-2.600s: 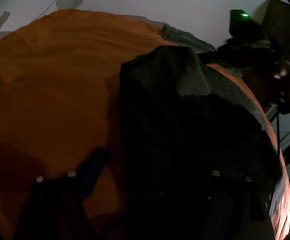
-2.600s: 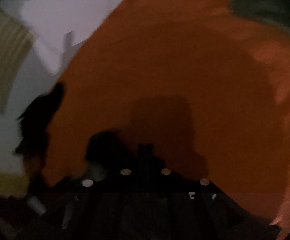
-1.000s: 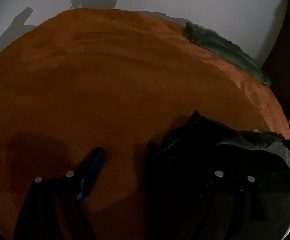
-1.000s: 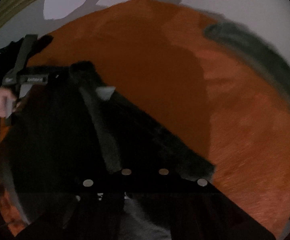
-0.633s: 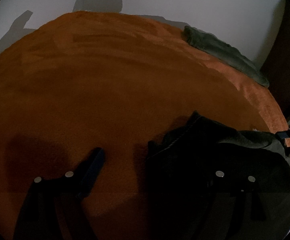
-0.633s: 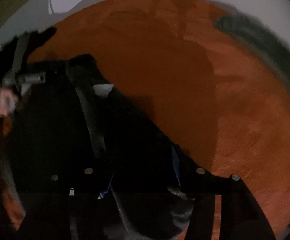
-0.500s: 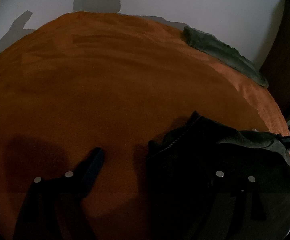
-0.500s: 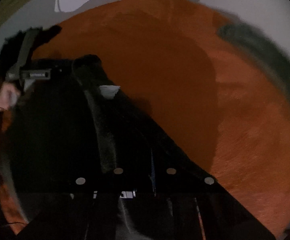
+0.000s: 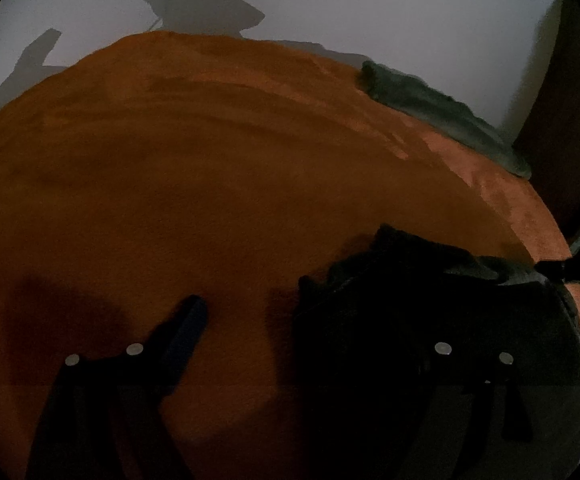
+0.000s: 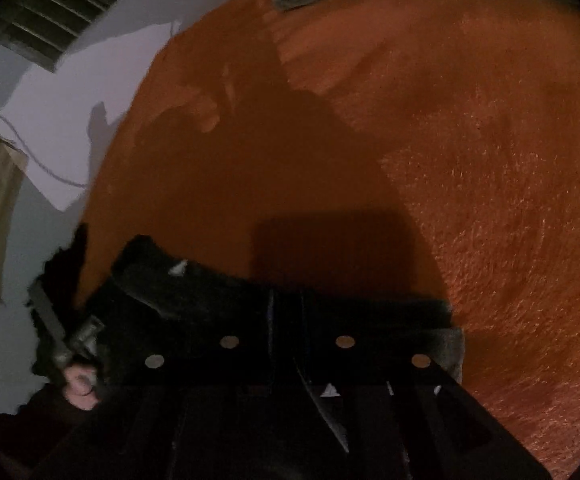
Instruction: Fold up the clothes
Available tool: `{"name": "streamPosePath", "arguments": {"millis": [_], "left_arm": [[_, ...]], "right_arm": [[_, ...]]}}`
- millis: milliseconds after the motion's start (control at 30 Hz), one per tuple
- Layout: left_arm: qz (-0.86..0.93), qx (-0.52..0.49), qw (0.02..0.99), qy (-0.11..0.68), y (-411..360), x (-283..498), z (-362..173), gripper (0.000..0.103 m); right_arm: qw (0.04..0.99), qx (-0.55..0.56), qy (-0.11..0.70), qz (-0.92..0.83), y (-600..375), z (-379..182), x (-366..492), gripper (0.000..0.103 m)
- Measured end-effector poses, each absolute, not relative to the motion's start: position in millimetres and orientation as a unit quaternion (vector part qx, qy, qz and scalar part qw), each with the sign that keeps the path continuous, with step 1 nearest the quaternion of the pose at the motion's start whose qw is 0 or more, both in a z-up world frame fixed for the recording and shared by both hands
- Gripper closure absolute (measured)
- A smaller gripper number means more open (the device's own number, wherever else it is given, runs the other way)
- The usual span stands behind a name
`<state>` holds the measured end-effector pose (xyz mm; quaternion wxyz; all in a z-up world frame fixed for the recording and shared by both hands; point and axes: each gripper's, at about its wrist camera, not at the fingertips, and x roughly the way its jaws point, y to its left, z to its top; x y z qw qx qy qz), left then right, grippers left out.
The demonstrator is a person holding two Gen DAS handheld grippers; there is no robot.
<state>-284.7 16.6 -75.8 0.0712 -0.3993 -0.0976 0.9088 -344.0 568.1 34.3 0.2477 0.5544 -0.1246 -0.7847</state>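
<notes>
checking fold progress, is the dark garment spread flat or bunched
Bunched: the dark fabric garment lies heaped in rumpled layers on the orange blanket.

I see a napped, matt orange blanket (image 9: pixel 209 184), a dark matt woven cloth garment (image 9: pixel 430 304), a grey-green soft cloth (image 9: pixel 430 104), smooth matt wall (image 9: pixel 370 8), my gripper's shiny metal studs (image 10: pixel 229 342)

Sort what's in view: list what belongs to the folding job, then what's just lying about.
In the job:
- dark garment
- left claw, open
- right claw, shut on the garment
- orange blanket

Lying about:
- grey-green cloth at the far edge
</notes>
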Motion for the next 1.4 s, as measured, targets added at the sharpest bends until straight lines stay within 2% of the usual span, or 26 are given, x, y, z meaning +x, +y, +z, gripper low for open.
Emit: {"name": "streamPosePath", "arguments": {"millis": [33,100,200,233,367,467,500,533,567,600,667,767,867,900,933,967,1000,1033,1100,1233,1300,1333,1400], "left_arm": [[0.909,-0.398,0.077,-0.099,14.7,-282.1,-75.5,0.017],[0.908,-0.396,0.086,-0.102,10.9,-276.3,-74.1,0.017],[0.907,-0.400,0.086,-0.099,10.4,-260.6,-63.4,0.018],[0.907,-0.401,0.083,-0.095,12.0,-253.9,-58.3,0.018],[0.909,-0.403,0.090,-0.055,37.7,-239.6,-33.7,0.018],[0.895,-0.436,0.091,0.042,77.1,-249.8,-32.9,0.018],[0.891,-0.442,0.090,0.054,82.5,-252.4,-39.6,0.018],[0.888,-0.448,0.089,0.053,83.6,-253.7,-48.0,0.018],[0.886,-0.452,0.089,0.040,81.4,-253.9,-56.6,0.017],[0.887,-0.452,0.089,0.025,77.3,-252.2,-57.6,0.017],[0.884,-0.459,0.088,0.006,70.6,-248.2,-55.9,0.017],[0.879,-0.470,0.084,0.004,68.0,-239.3,-50.1,0.018],[0.879,-0.466,0.105,0.001,76.7,-242.6,-32.8,0.018],[0.880,-0.462,0.113,0.002,80.5,-246.2,-27.0,0.018],[0.882,-0.457,0.116,0.005,84.9,-254.1,-22.7,0.018],[0.883,-0.456,0.113,0.009,89.0,-268.3,-21.0,0.018],[0.881,-0.464,0.096,0.018,91.1,-286.8,-25.6,0.018],[0.875,-0.479,0.071,0.027,91.5,-304.5,-35.0,0.018],[0.868,-0.494,0.056,0.011,84.8,-325.9,-46.0,0.006],[0.871,-0.480,0.050,-0.090,50.1,-328.5,-26.6,0.008],[0.871,-0.465,0.073,-0.141,34.6,-328.3,-15.2,0.008],[0.870,-0.465,0.084,-0.141,32.5,-331.5,-13.7,0.008],[0.863,-0.481,0.123,-0.094,39.8,-340.3,-18.9,0.009]], "right_arm": [[0.242,0.551,-0.110,-0.791,564.7,38.4,-340.9,0.057],[0.258,0.524,-0.048,-0.810,544.0,53.0,-325.8,0.042],[0.299,0.487,0.020,-0.821,505.6,66.5,-296.5,0.041],[0.300,0.477,0.049,-0.824,492.0,66.6,-287.6,0.037],[0.249,0.474,0.155,-0.831,454.5,47.8,-275.6,0.035],[0.189,0.468,0.127,-0.854,469.4,46.1,-290.9,0.031],[0.179,0.482,0.097,-0.852,479.1,42.2,-298.3,0.019],[0.176,0.503,0.061,-0.844,488.7,35.6,-305.6,0.016],[0.173,0.523,0.025,-0.834,498.3,29.0,-312.8,0.016],[0.166,0.523,0.029,-0.835,496.8,31.3,-310.3,0.016],[0.146,0.496,0.092,-0.851,479.2,47.8,-292.1,0.016],[0.104,0.455,0.121,-0.876,474.5,76.7,-255.1,0.016],[0.089,0.457,0.084,-0.881,490.2,77.1,-232.2,0.019],[0.083,0.471,0.077,-0.875,496.2,67.4,-235.1,0.029],[0.077,0.485,0.070,-0.868,502.2,57.7,-238.0,0.056],[0.071,0.499,0.063,-0.861,508.2,48.0,-240.8,0.065],[0.069,0.507,0.041,-0.858,517.6,41.9,-243.5,0.065],[0.070,0.510,0.009,-0.857,529.4,38.2,-246.1,0.061],[0.071,0.515,-0.056,-0.852,552.9,31.0,-251.2,0.060],[0.071,0.501,-0.062,-0.861,553.1,46.1,-239.3,0.060],[0.098,0.488,-0.115,-0.859,562.8,57.0,-234.0,0.060],[0.116,0.487,-0.141,-0.854,565.7,58.7,-230.8,0.060],[0.152,0.509,-0.149,-0.834,559.2,50.7,-239.6,0.060]]}}
